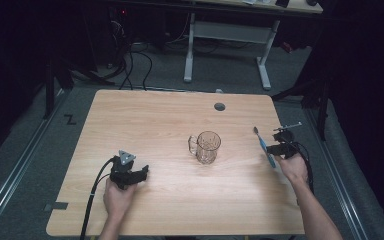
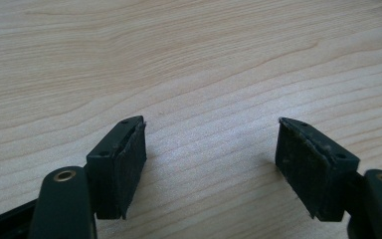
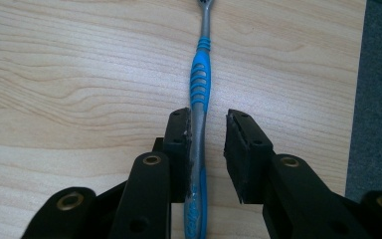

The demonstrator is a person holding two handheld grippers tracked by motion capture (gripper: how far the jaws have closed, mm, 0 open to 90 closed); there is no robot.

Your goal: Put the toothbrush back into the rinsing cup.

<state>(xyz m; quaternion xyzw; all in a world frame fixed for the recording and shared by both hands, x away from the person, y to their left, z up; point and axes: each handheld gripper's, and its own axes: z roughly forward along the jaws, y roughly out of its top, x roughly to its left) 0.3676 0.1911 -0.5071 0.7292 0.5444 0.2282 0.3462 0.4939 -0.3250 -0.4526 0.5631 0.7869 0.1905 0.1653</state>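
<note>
A blue and grey toothbrush lies flat on the wooden table near its right edge, bristle end pointing away from me. In the right gripper view the toothbrush runs between the jaws of my right gripper. Its handle rests against the left pad, and a gap separates it from the right pad. My right gripper sits low over the handle's near end. My left gripper rests at the front left of the table. In its own view the left gripper stands wide open over bare wood.
A clear glass mug with a handle stands upright at the table's middle, left of the toothbrush. A round cable hole sits near the far edge. The table's right edge drops to grey floor close beside my right gripper.
</note>
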